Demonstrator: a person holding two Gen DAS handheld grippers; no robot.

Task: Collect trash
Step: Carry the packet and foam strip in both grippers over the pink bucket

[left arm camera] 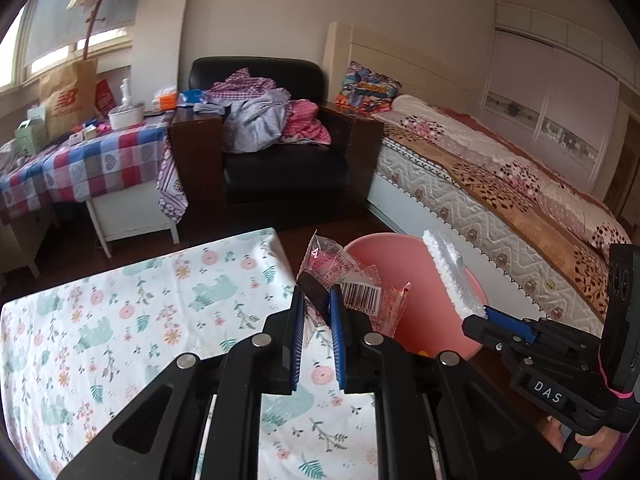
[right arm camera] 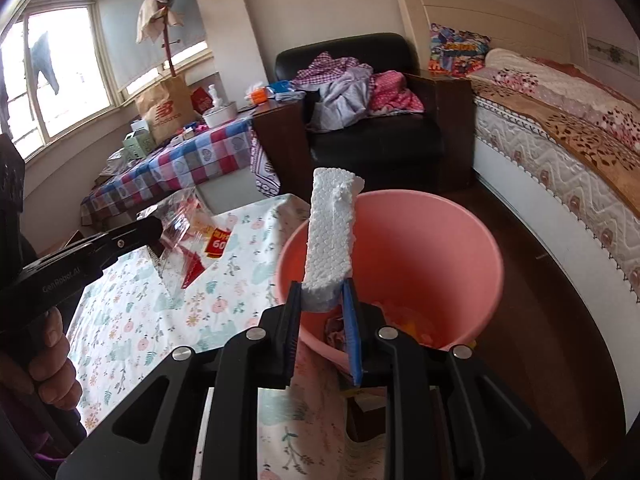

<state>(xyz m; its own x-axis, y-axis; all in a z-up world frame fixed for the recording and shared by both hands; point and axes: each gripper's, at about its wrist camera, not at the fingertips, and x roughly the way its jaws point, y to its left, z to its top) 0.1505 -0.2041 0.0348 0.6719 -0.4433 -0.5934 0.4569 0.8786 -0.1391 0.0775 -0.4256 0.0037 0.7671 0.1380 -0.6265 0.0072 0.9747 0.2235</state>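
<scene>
Right gripper (right arm camera: 320, 300), clamped on upright white foam strip (right arm camera: 330, 236), stands nearer the round pink plastic bin (right arm camera: 460, 240) than left gripper (left arm camera: 318, 300), clamped on crumpled clear wrapper (left arm camera: 352, 284) at the bin's left rim.

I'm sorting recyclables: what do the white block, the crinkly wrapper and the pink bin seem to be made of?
White block: looks like expanded polystyrene foam, with a matte, beaded surface and crumbly broken end. Crinkly wrapper: thin clear plastic film, glossy, creased, printed with a barcode. Pink bin: probably moulded plastic, with a smooth, even, slightly satin wall.
</scene>
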